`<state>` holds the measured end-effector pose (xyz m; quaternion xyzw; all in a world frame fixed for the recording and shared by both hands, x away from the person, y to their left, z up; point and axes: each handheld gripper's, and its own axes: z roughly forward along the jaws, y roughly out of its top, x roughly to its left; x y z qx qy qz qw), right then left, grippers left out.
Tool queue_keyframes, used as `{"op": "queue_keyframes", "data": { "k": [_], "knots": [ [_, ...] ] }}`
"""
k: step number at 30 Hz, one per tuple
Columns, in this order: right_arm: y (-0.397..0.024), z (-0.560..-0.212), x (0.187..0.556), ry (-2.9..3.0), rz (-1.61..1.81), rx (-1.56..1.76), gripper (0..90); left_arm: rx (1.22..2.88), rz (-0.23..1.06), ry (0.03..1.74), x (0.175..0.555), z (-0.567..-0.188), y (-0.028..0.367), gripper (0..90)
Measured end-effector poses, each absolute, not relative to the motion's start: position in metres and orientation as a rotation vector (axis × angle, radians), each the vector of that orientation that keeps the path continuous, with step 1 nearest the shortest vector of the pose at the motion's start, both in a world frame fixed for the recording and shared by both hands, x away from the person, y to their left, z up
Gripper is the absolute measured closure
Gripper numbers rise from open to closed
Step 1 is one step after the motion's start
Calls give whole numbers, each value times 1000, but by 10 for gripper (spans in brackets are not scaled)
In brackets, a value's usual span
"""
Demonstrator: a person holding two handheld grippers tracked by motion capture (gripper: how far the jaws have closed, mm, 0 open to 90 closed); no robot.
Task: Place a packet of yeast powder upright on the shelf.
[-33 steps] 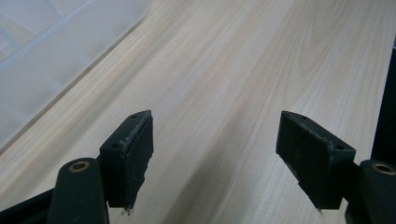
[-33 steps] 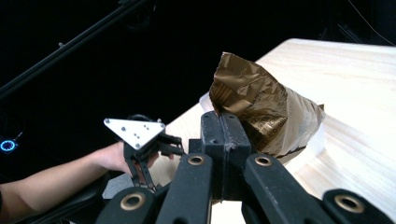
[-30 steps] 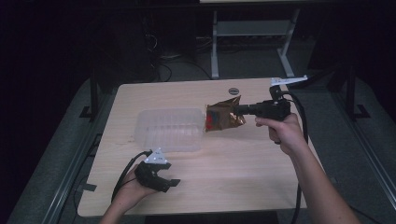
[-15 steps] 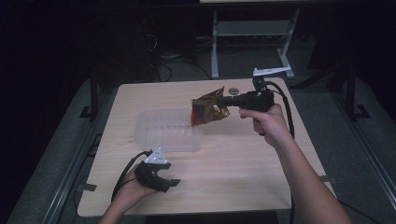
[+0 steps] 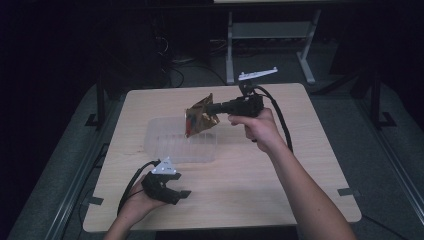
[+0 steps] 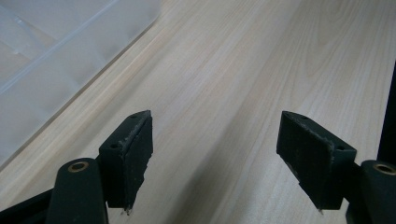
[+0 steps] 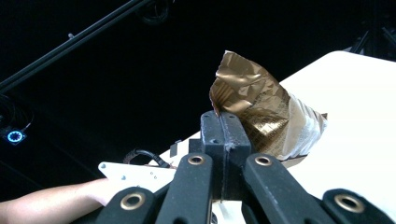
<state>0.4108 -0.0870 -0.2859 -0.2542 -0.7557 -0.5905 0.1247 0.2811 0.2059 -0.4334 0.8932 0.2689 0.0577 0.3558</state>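
Item: crinkled gold foil snack bag [image 5: 200, 115], clamped in your right gripper [image 5: 216, 107], has risen off the pale wooden table [image 5: 260, 170] to hang above the clear plastic tray [image 5: 165, 145], probably for placing; left gripper [image 5: 176, 192] rests open-jawed.

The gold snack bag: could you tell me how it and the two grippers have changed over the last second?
The right gripper, shut on the gold snack bag, has carried it leftward and tilted it, so it now hangs over the clear plastic tray. Nothing was let go. The left gripper stayed open near the table's front edge, and the tray stayed put.
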Motion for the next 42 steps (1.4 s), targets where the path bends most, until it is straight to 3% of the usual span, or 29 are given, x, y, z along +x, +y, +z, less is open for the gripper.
{"op": "queue_keyframes", "data": {
  "k": [15,42],
  "knots": [
    [-35,-307,419,-2202,-1653,-723,900,2303,150,690,281,-433,206,266],
    [2,-332,419,-2278,-1550,-755,895,2324,140,681,280,-433,206,266]
  ]
}}
